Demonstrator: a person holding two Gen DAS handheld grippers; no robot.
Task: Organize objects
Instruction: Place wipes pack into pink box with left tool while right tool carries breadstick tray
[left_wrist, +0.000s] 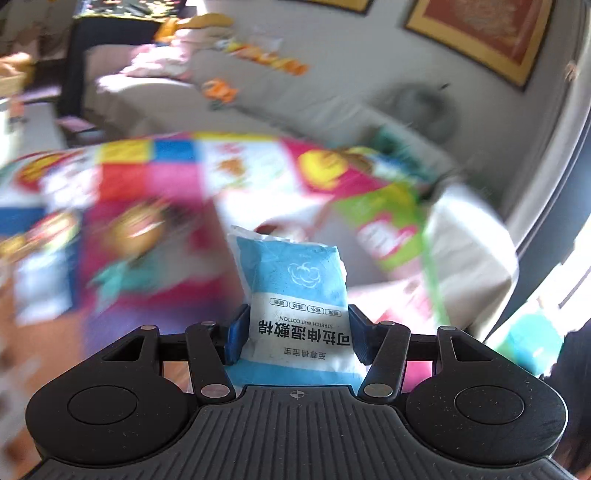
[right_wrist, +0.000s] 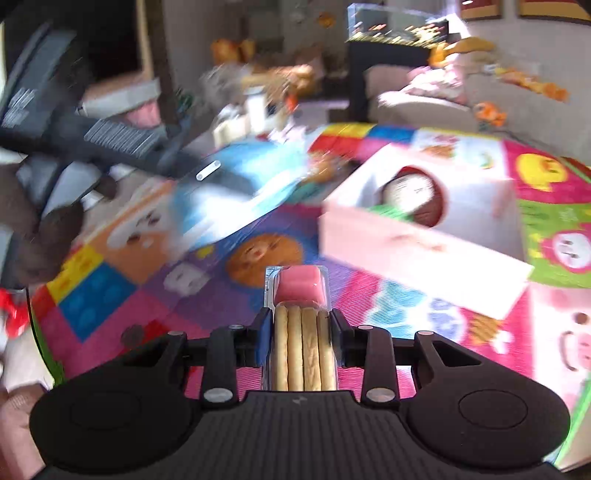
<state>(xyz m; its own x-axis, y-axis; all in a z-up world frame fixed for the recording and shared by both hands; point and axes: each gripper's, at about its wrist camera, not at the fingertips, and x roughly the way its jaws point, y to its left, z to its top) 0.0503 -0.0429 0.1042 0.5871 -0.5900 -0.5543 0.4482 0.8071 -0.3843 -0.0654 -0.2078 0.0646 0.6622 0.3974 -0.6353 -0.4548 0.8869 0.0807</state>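
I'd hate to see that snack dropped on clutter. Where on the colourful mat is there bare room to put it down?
The right gripper holds the biscuit stick pack. Bare play mat lies ahead and to its left, between the gripper and the blue packet. To the right it is crowded: the white box fills that side. The far edge is cluttered and blurred.

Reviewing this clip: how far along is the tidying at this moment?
Mid-job. Done: the white box on the play mat already holds at least one round item. In hand: the left gripper is clamped on a blue cotton pad packet, and the right gripper on a biscuit stick snack pack, both lifted above the mat. Left: neither is put away yet.
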